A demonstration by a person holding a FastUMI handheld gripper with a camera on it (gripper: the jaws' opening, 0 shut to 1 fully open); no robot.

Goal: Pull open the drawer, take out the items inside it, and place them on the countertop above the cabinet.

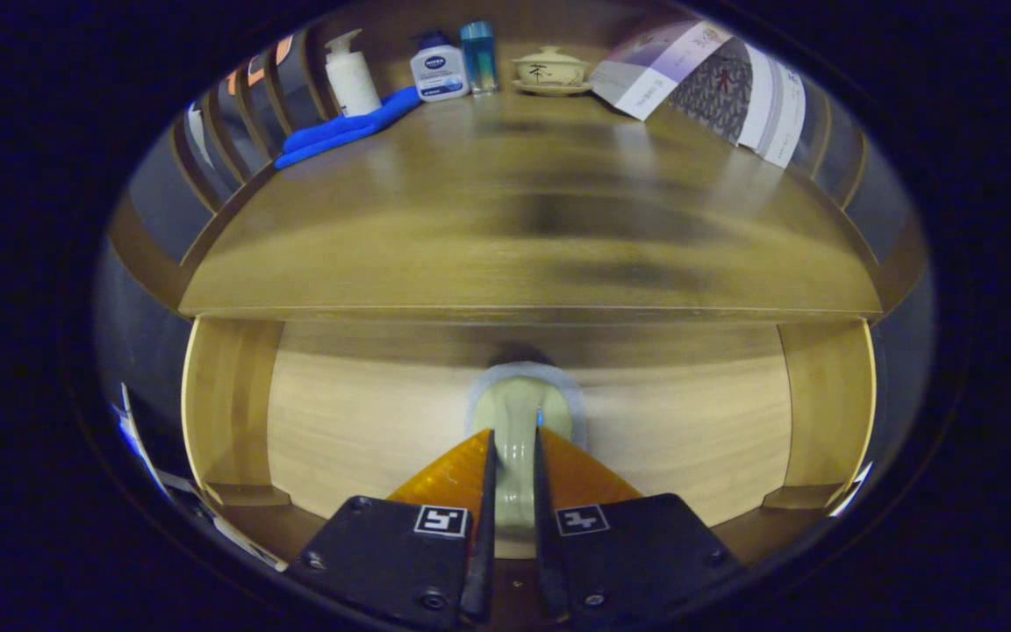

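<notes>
My gripper [512, 436] reaches down into the open drawer [225, 404], a light wooden box with a pale floor. Both fingers press on a pale green glazed ceramic piece [519, 405] that stands upright between them and sticks out just past the fingertips. A greyish rim or shadow rings its far end. I cannot make out its full shape. Straight above the drawer runs the brown wooden countertop [514, 219], blurred by motion.
Along the back of the countertop stand a white pump bottle [352, 75], a blue cloth [347, 127], a white and blue bottle [438, 68], a blue translucent box [478, 54], a lidded tea bowl [551, 68] and a folded leaflet [707, 79]. Wooden slats border both sides.
</notes>
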